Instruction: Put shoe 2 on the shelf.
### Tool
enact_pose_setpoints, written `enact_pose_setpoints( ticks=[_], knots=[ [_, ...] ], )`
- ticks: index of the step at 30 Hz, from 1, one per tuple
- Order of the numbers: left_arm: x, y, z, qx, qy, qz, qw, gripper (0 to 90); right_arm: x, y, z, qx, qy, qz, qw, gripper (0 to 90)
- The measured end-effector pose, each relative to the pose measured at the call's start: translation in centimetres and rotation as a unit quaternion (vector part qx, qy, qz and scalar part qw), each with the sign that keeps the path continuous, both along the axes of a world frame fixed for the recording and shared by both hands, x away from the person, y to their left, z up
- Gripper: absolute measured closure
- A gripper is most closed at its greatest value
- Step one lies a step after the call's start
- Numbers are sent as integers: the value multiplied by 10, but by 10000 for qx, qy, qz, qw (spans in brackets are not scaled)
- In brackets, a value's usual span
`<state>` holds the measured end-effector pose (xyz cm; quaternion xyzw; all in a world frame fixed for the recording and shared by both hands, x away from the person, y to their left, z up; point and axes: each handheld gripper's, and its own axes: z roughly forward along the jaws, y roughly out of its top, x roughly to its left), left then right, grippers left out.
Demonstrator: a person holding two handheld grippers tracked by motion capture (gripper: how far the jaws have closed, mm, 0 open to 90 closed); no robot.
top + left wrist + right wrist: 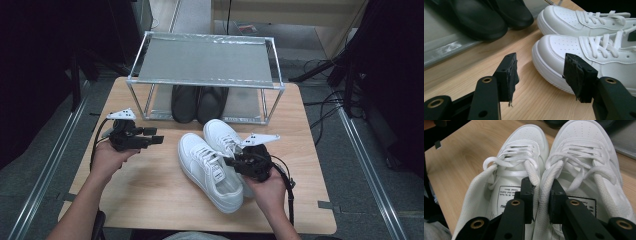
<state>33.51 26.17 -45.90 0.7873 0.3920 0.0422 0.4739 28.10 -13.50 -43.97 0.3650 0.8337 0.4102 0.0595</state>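
Item: pair of white lace-up sneakers, side by side and touching, near the middle of the wooden table. Long axes run from the person's right-hand near edge toward the far left; toes point away from the person, toward the metal rack, heels nearest the person. In the right gripper view both toe caps point up the frame, perforated, laces tied across the tongues.

Labels: a white printed insole label with a black border inside each sneaker; several lines of small print, too small and partly hidden to read. No brand mark legible.

Right claw: clamped on the two adjoining inner collar walls of the sneakers, one pad inside each shoe opening, pressing them together.

Left claw: jaws apart, nothing between them, held just above the table left of the sneakers, aimed at the nearer toe.

Also present: pair of black shoes on the rack's lower level, toes toward the person.
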Motion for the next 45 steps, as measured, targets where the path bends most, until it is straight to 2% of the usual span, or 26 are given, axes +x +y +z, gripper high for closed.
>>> enact_pose_setpoints(
  ticks=[6, 10, 16, 18, 21, 25, 28, 33, 35, 39, 42, 45],
  knots=[
    [-8, 14, 1, 62, -141, 155, 9998, 437, 8, -2, 11, -150, -54, 474, 9987, 789],
    [-12, 25, -1, 33, -122, 300, 9995, 434, 18, -5, 15, -97, 19, 804, 9967, 789],
    [-19, 35, -2, 141, -139, 504, 9985, 433, 43, 2, 11, -48, 357, 1287, 9910, 789],
    [-21, 38, -2, 184, -142, 545, 9982, 433, 48, 7, 11, -74, 396, 1417, 9891, 789],
    [-25, 41, -3, 193, -128, 594, 9980, 433, 53, 14, 17, -137, 338, 1639, 9858, 789],
    [-30, 45, -3, 191, -126, 651, 9976, 433, 60, 21, 31, -106, 252, 1858, 9822, 788],
    [-32, 48, -3, 180, -143, 678, 9974, 433, 66, 24, 44, 19, 211, 2009, 9794, 788],
    [-32, 50, -4, 148, -145, 751, 9970, 433, 76, 32, 71, 64, 89, 2366, 9715, 788],
    [-32, 51, -4, 150, -134, 767, 9969, 433, 81, 35, 82, 87, 93, 2430, 9699, 787],
    [-32, 52, -5, 163, -126, 760, 9969, 433, 89, 40, 100, 203, 28, 2527, 9673, 787],
    [-31, 51, -7, 202, -111, 740, 9970, 433, 92, 43, 110, 334, -42, 2503, 9676, 787],
    [-30, 50, -8, 236, -71, 722, 9971, 433, 95, 50, 121, 305, -114, 2506, 9675, 787]
  ],
)
